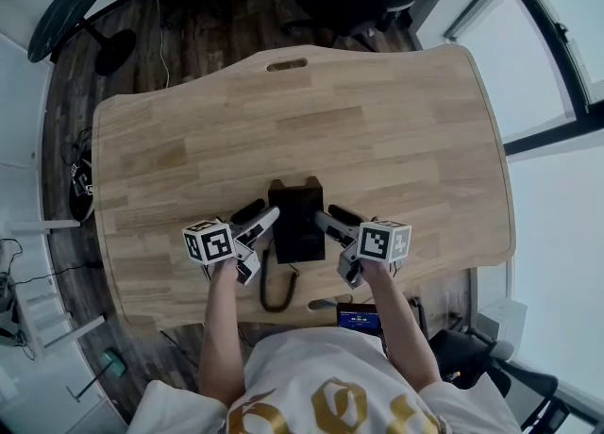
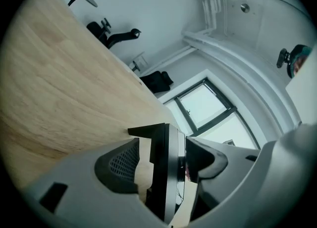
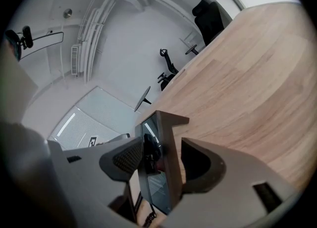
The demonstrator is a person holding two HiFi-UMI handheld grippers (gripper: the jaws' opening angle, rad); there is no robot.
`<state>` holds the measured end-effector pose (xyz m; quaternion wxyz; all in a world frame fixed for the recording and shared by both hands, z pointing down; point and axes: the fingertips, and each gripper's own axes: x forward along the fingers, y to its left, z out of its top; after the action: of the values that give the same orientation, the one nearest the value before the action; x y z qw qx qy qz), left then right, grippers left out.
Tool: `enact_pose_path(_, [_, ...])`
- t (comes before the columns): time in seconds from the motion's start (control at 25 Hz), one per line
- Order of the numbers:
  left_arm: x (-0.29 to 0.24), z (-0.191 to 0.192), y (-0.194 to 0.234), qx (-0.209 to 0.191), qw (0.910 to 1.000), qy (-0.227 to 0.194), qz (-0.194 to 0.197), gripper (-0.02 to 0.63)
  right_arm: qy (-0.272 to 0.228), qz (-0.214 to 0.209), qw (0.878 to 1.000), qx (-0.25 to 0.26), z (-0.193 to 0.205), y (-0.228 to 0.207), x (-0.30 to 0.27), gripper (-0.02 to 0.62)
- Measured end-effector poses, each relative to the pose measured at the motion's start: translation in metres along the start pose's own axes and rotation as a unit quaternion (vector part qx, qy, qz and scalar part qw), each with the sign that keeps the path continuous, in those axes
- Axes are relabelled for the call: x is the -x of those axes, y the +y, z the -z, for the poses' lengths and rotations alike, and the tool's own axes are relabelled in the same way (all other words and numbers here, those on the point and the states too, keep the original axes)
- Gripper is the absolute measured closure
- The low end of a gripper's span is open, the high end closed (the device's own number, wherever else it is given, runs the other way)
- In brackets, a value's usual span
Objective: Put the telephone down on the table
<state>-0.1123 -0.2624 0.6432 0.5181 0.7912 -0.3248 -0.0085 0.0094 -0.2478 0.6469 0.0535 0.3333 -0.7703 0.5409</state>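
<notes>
Black telephone (image 1: 296,220) rests on the wooden table (image 1: 377,130), lower centre; left gripper (image 1: 261,216) and right gripper (image 1: 330,216) straddle its edges, jaws apart. Only pulling away seems left.

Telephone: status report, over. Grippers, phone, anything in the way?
Left gripper open, right gripper open, fingers flanking the telephone. Telephone resting on table, cord toward near edge. Nothing blocking.

One telephone (image 1: 296,220), with one coiled cord (image 1: 264,289), on one table (image 1: 377,140). Two grippers flanking the telephone: left gripper (image 1: 257,218) and right gripper (image 1: 333,220), two jaws apiece.
</notes>
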Motion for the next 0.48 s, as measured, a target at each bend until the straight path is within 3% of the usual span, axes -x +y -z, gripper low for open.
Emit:
enact_pose_path(0.12, [0.007, -0.006, -0.001, -0.041, 0.9984, -0.015, -0.035, 0.318, -0.004, 0.009, 1.0, 0.022, 0.0, 0.005, 0.005, 0.374])
enact_pose_path(0.28, [0.016, -0.008, -0.018, -0.101, 0.9929, -0.025, -0.056, 0.319, -0.004, 0.051, 0.993, 0.109, 0.004, 0.014, 0.01, 0.377])
enact_pose_path(0.32, [0.018, -0.008, -0.023, -0.12, 0.9904, -0.028, -0.063, 0.343, -0.004, 0.059, 0.99, 0.13, 0.006, 0.017, 0.012, 0.384])
enact_pose_path(0.4, [0.024, -0.01, -0.032, -0.156, 0.9841, -0.037, -0.077, 0.506, -0.01, 0.07, 0.983, 0.166, 0.007, 0.024, 0.016, 0.465])
enact_pose_path(0.48, [0.028, -0.009, -0.043, -0.172, 0.9813, -0.042, -0.076, 0.551, -0.023, 0.079, 0.977, 0.194, 0.007, 0.032, 0.021, 0.54])
